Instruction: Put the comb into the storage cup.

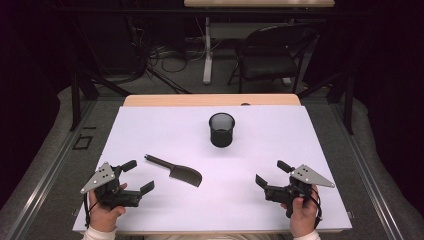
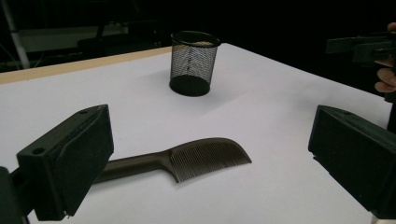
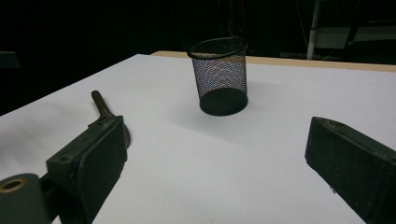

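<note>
In the high view, the white table takes up the middle of the frame, and a dark comb lies flat on it left of centre, its thin handle pointing toward the upper left and its toothed head toward the lower right. A black mesh cup stands upright above and to the right of the comb, well apart from it, near the centre of the frame.

The left gripper sits at the lower left, held in the person's left hand — its jaws are spread wide with nothing between them, and the comb's head lies just to the right of them, not touching. The right gripper sits at the lower right in the right hand, its jaws likewise spread and empty, pointing toward the left of the frame.

In the left gripper view, the two black jaws rise at the lower left and lower right corners, and the comb lies between them on the table, teeth toward the bottom of the frame; the mesh cup stands in the upper middle. In the right gripper view, the comb's handle shows at centre left behind the left-hand jaw — the mesh cup stands in the upper middle.
</note>
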